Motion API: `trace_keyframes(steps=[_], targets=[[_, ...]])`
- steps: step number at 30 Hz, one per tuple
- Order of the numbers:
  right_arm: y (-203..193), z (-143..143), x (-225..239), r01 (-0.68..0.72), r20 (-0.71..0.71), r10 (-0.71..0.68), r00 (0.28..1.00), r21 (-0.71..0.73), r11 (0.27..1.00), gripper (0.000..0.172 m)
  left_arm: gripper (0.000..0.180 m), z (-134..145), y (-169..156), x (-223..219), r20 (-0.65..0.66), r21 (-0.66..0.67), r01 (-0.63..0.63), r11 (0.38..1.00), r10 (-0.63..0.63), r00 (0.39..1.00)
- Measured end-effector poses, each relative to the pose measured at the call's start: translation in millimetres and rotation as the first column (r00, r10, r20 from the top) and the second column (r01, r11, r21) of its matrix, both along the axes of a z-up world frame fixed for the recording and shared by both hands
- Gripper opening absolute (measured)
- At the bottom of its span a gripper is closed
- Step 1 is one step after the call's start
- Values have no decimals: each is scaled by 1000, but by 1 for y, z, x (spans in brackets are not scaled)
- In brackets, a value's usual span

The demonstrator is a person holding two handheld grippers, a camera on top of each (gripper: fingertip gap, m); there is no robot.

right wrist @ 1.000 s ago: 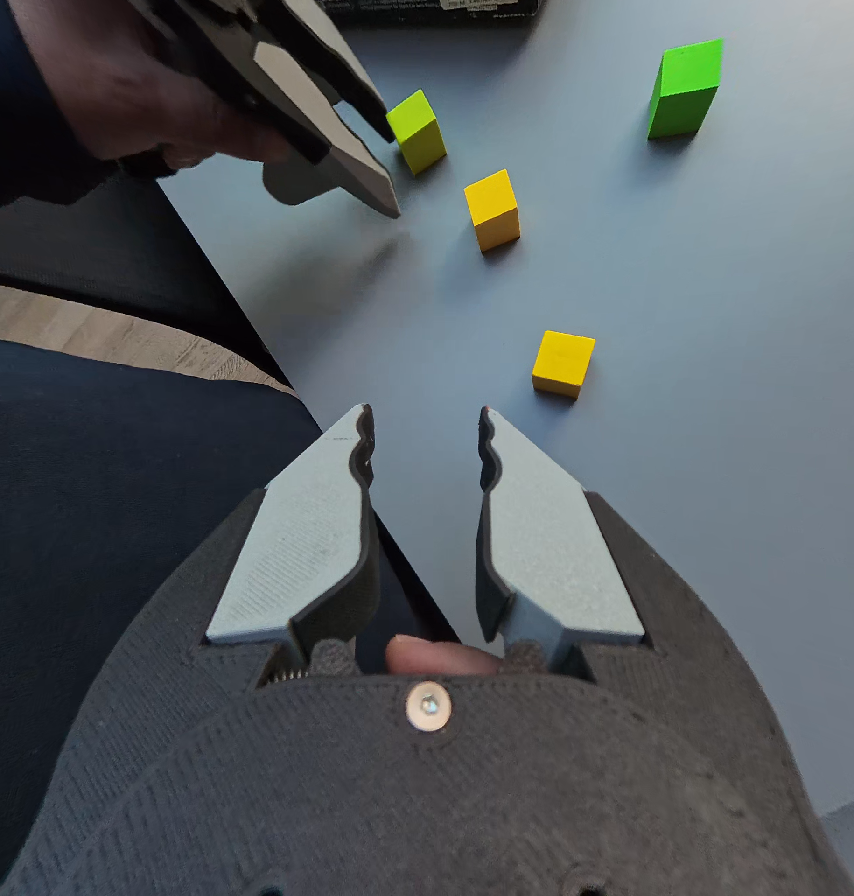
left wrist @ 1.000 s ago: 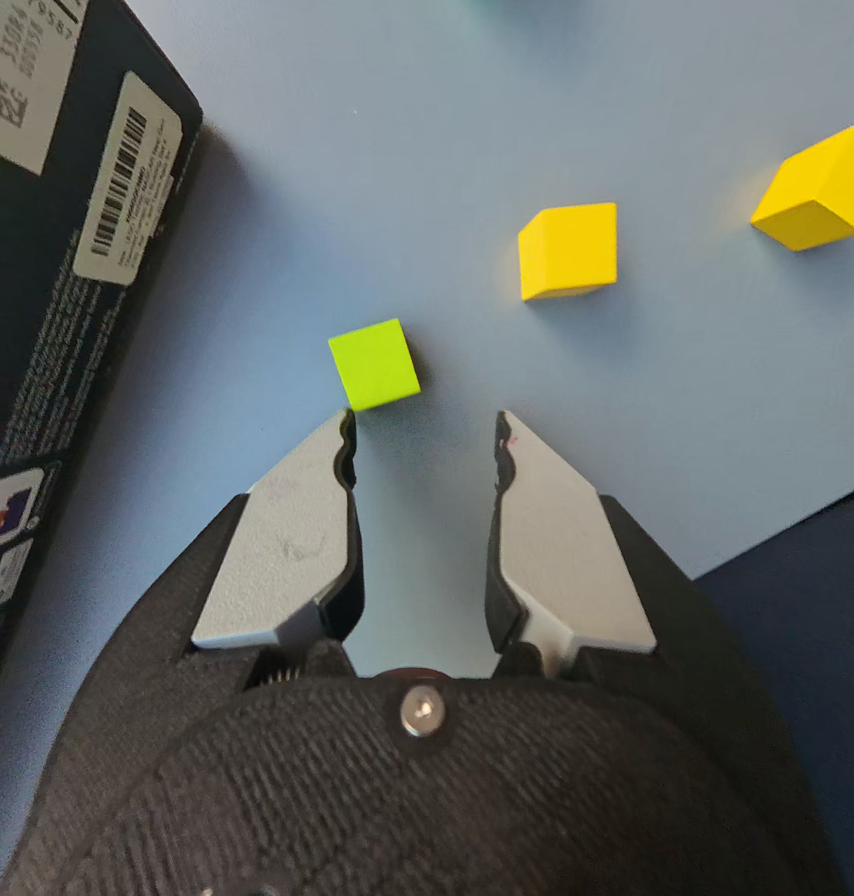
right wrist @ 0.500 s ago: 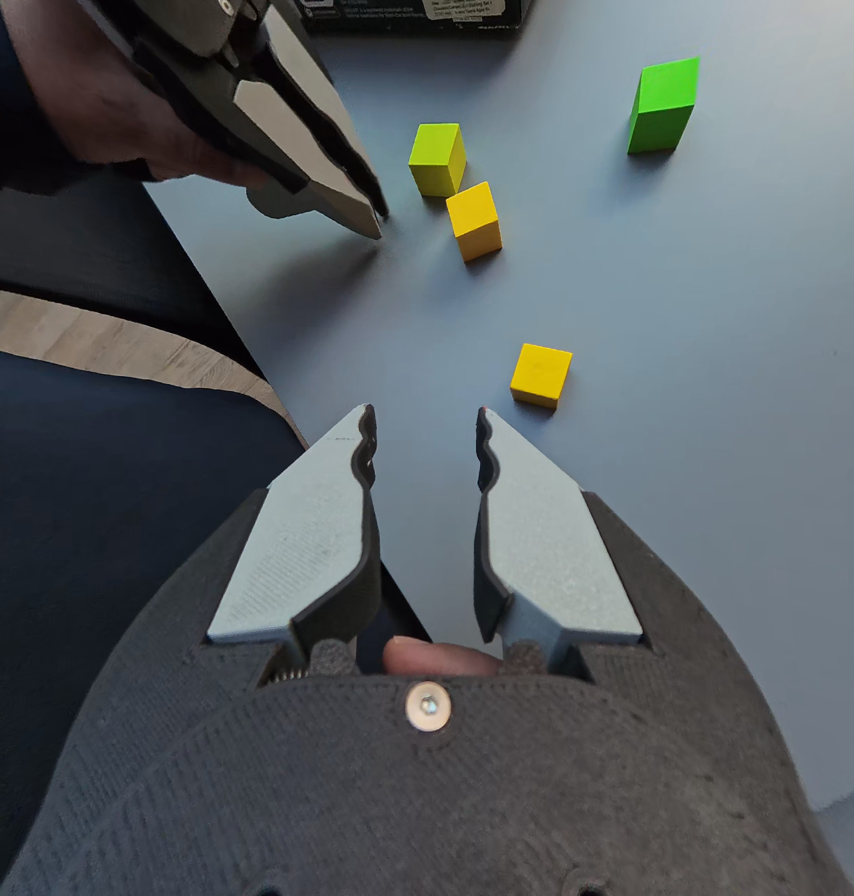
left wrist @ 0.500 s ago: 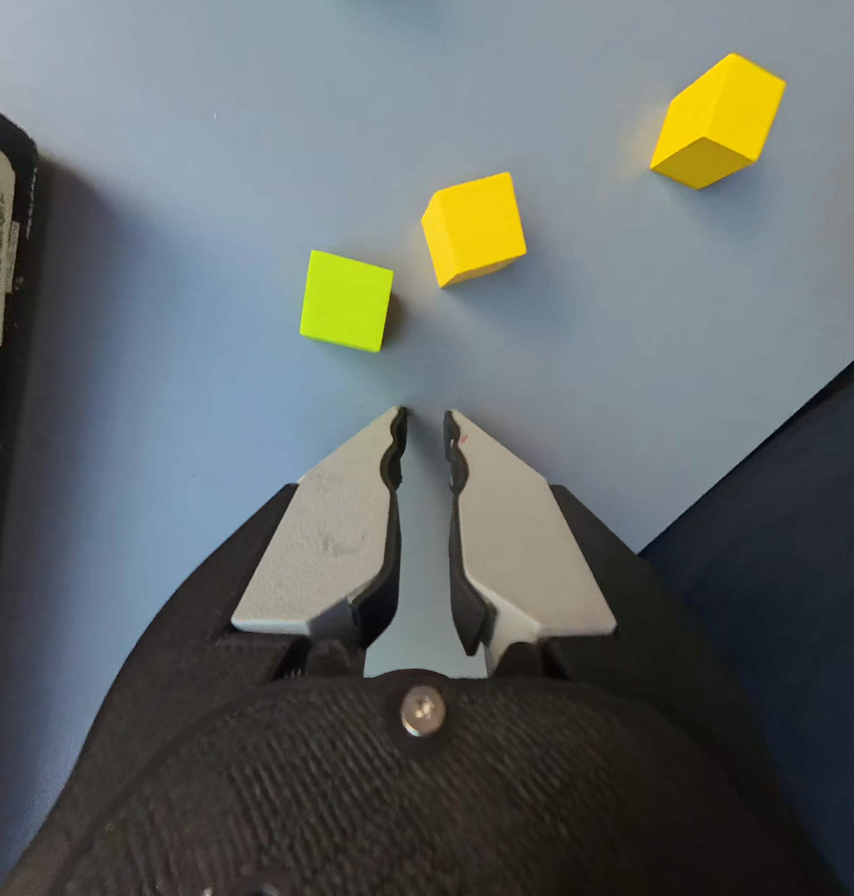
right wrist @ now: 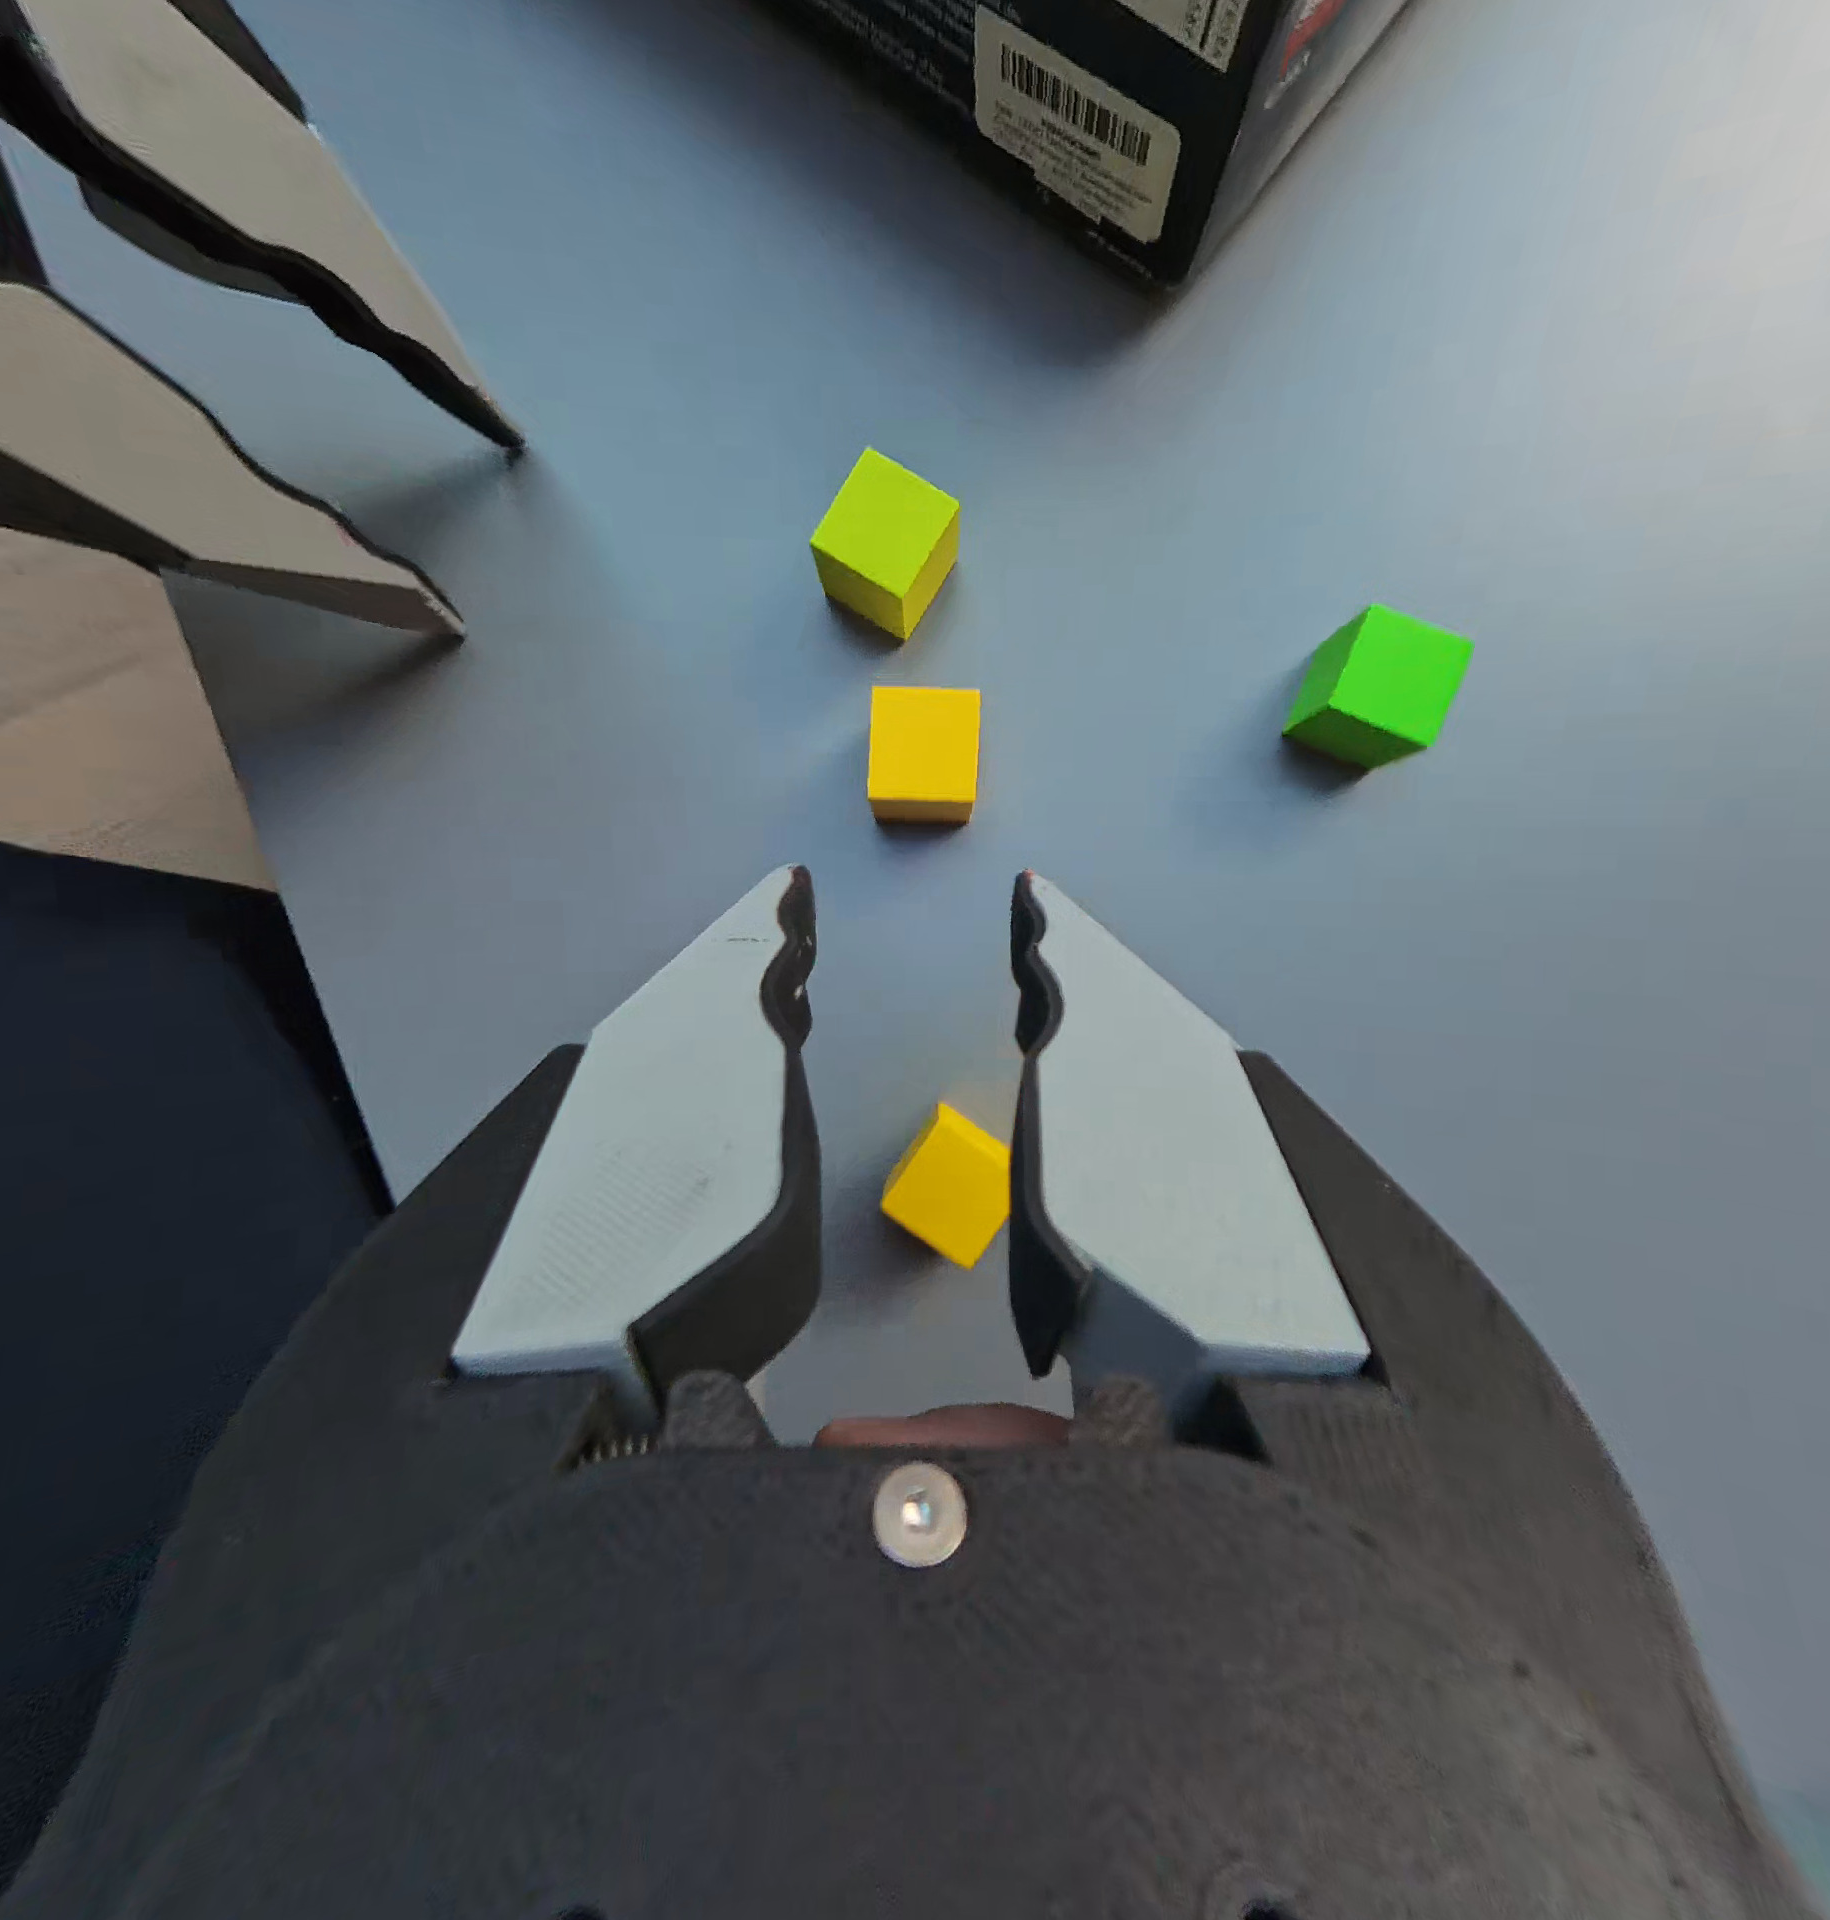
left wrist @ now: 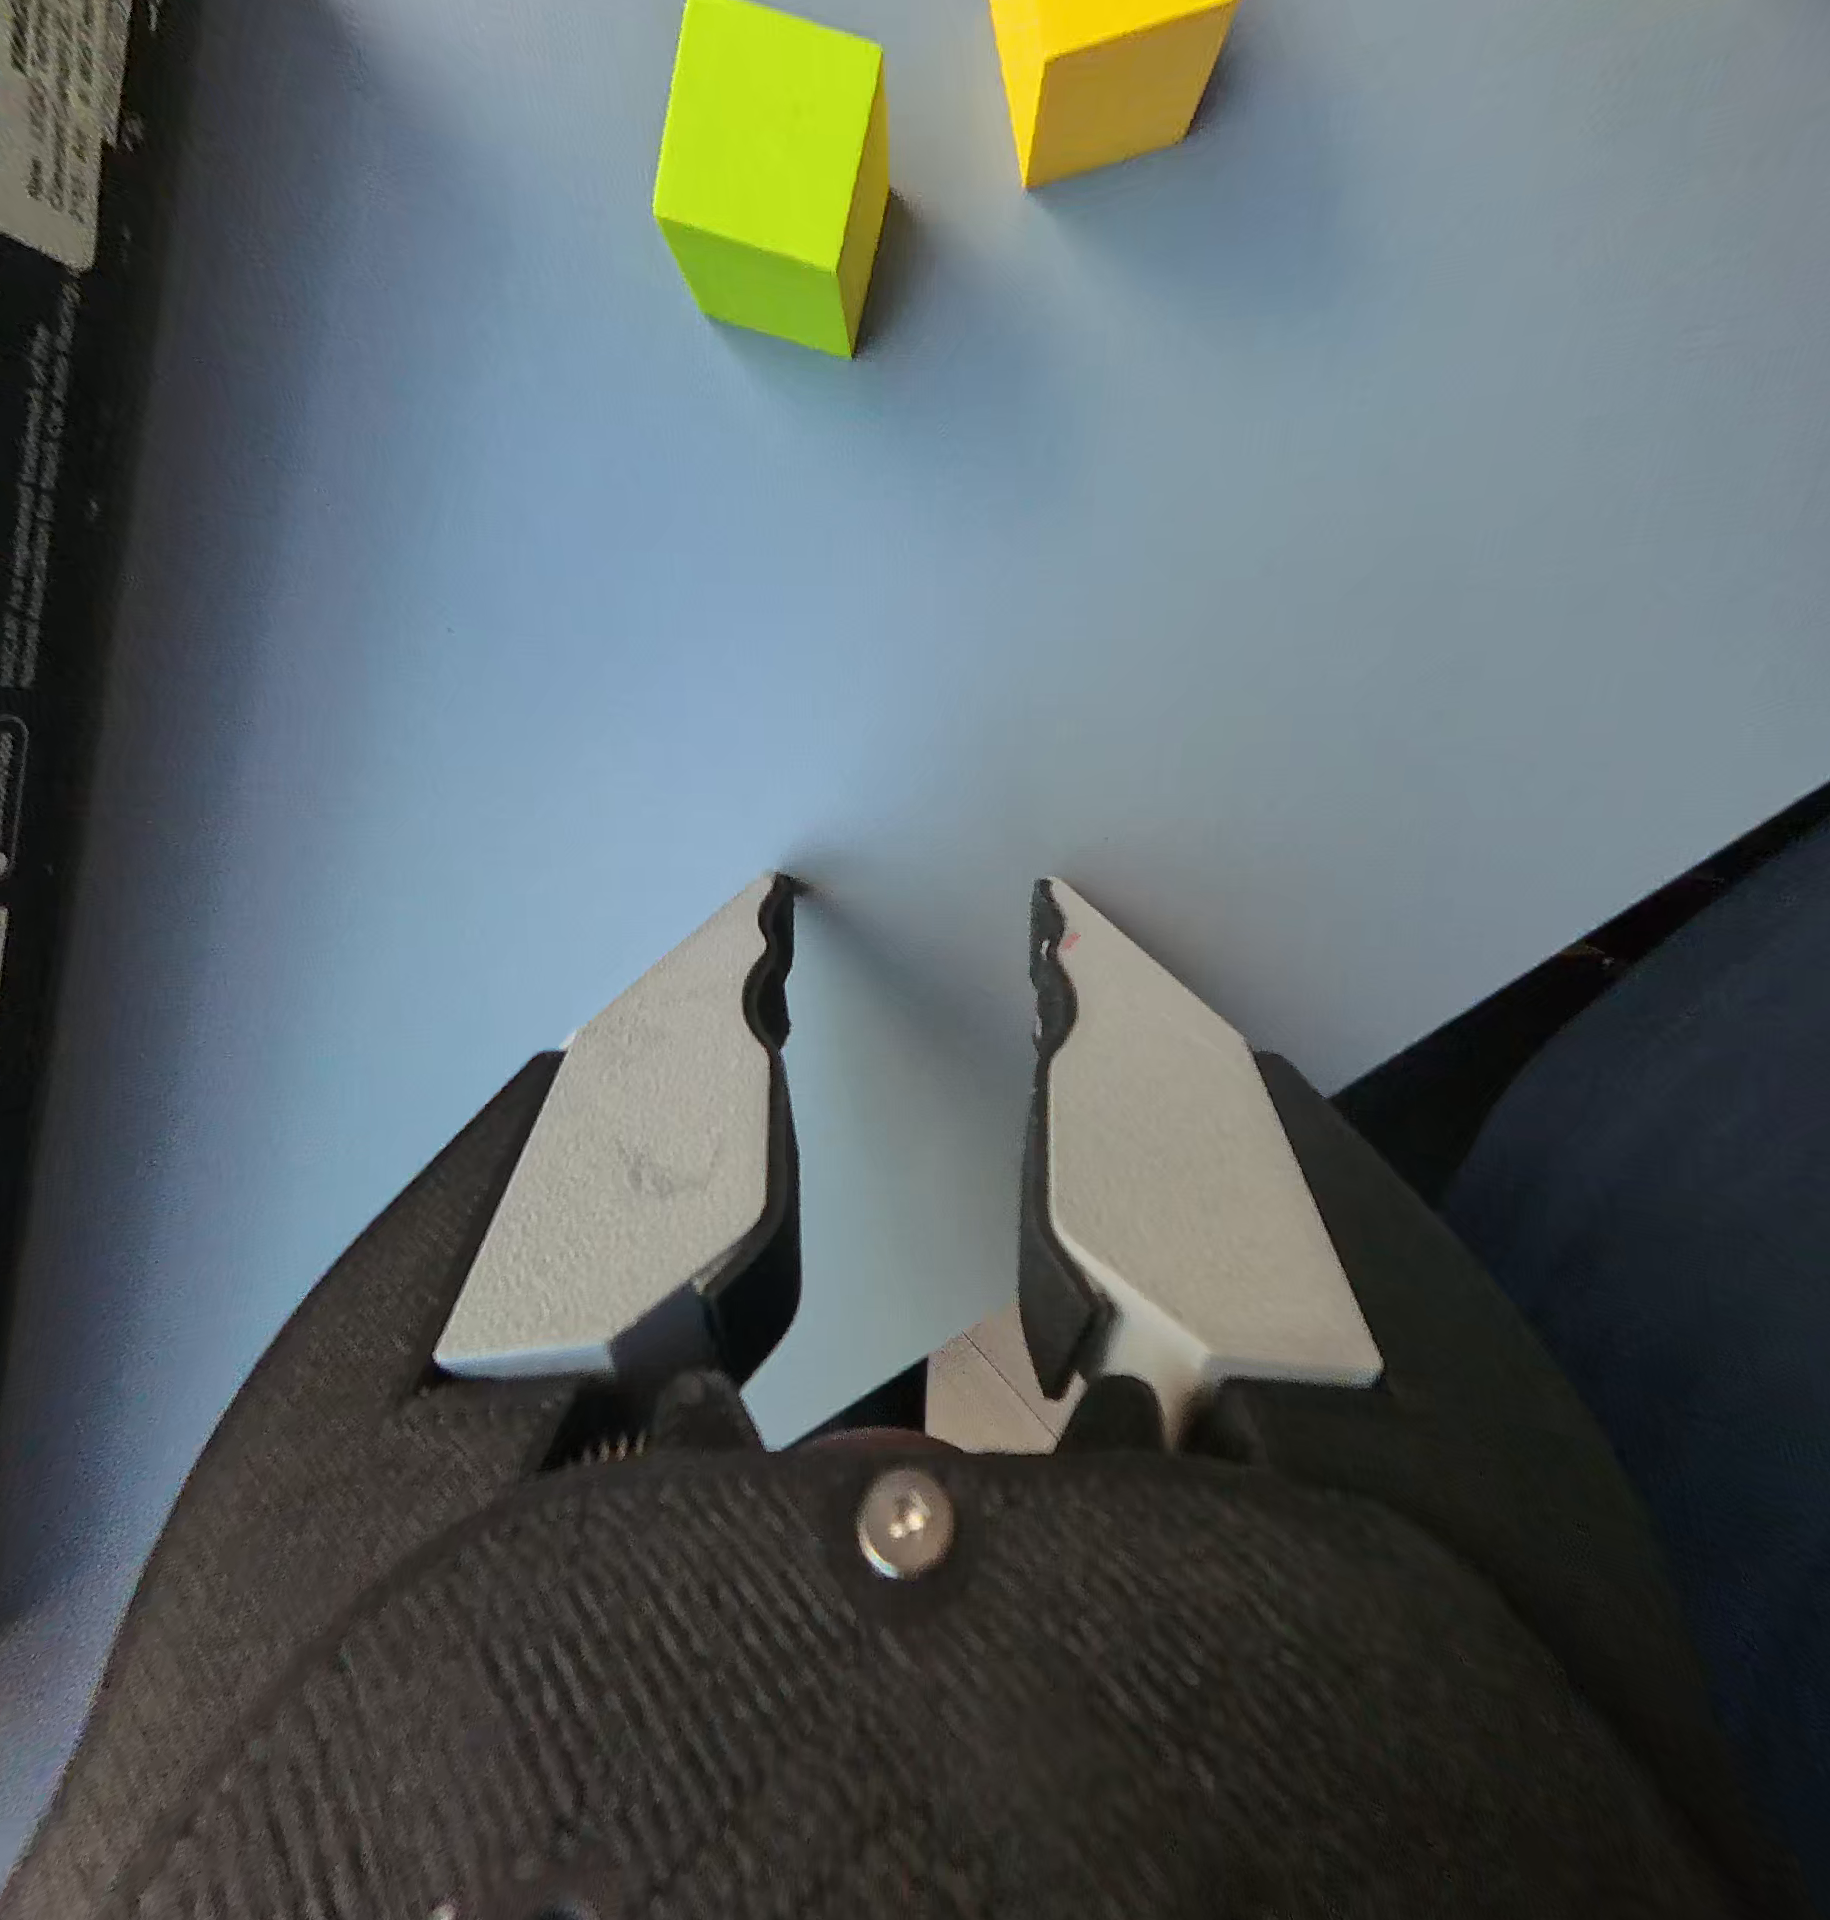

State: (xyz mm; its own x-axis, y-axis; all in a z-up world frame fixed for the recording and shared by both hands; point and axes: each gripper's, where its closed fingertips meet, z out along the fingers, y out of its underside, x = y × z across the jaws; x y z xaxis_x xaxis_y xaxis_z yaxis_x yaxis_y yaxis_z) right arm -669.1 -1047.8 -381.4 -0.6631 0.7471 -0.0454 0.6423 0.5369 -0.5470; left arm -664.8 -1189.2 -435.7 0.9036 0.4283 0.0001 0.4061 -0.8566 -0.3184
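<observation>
A small yellow cube (right wrist: 947, 1184) is lying on the blue-grey surface (right wrist: 1513, 1039) beneath the right tool (right wrist: 911, 878), showing in the gap between its two grey fingers, close to the inner edge of the right-hand one and well back from the tips. Whether that finger is touching it I cannot tell; the left-hand finger is standing clear of it, so the right tool is sitting moderately open with nothing gripped. Just ahead of its fingertips a second yellow cube (right wrist: 923, 753) is resting flat on the surface, and just beyond that a lime-green cube (right wrist: 883, 540) is sitting turned at an angle. Off to the right, well apart from these, a darker green cube (right wrist: 1378, 688) is standing alone.

The left tool (left wrist: 911, 883) is reaching in from the left side of the right wrist view, its fingers parted fairly wide with only bare surface between them. Its tips are hovering close to the surface, casting a shadow just beneath. In its own view the lime-green cube (left wrist: 776, 177) is lying ahead of it, with the yellow cube (left wrist: 1108, 83) just to the right at the top edge.

A black box (right wrist: 1098, 114) bearing white barcode labels is sitting at the far side of the surface. Dark blue fabric (right wrist: 111, 1143) is showing beyond the surface's near edge.
</observation>
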Motion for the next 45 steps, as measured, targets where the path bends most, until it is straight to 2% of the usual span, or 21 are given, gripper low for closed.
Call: trace_keyframes(steps=[6, 9, 17, 23, 25, 26, 31, 34, 37, 39, 43, 45], targets=[[-19, -35, -22, -128, 86, 119, 989, 110, 986, 36, 45, 0, -15, 11, 13, -11, -26, 1000, 26, 1000], [-20, -47, -21, -172, 125, 153, 980, 159, 972, 25, 46, 0, -25, 17, 17, -20, -48, 999, 48, 999], [-53, -6, -50, -189, 52, 186, 981, 55, 980, 25, 43, 2, -48, 35, 14, -27, -97, 995, 98, 995], [-61, -27, -55, -218, 106, 205, 973, 125, 968, 26, 42, 1, -56, 42, 26, -23, -123, 992, 124, 992], [-61, -31, -52, -219, 120, 204, 972, 131, 967, 41, 42, 2, -56, 42, 27, -18, -127, 992, 128, 991], [-59, -32, -51, -217, 114, 202, 973, 142, 966, 46, 42, 2, -57, 42, 27, -17, -129, 991, 130, 991], [-41, -12, -42, -167, 76, 159, 984, 115, 979, 47, 42, 1, -56, 41, 37, -5, -131, 991, 131, 991], [-10, -1, -27, -79, 79, 73, 994, 88, 993, 44, 41, 2, -55, 40, 35, 5, -125, 992, 125, 992], [20, -3, 3, -40, 146, 34, 989, 33, 999, 47, 41, 2, -52, 38, 34, 17, -117, 993, 117, 993], [31, -9, 27, -98, 191, 95, 977, 8, 995, 50, 41, 2, -50, 37, 34, 18, -105, 994, 104, 994], [52, -29, 50, -306, 186, 273, 944, 184, 934, 51, 39, 1, -45, 33, 35, 18, -72, 997, 71, 997], [51, -38, 52, -369, 201, 327, 923, 227, 901, 51, 35, 2, -42, 30, 30, 25, -55, 998, 54, 998]])
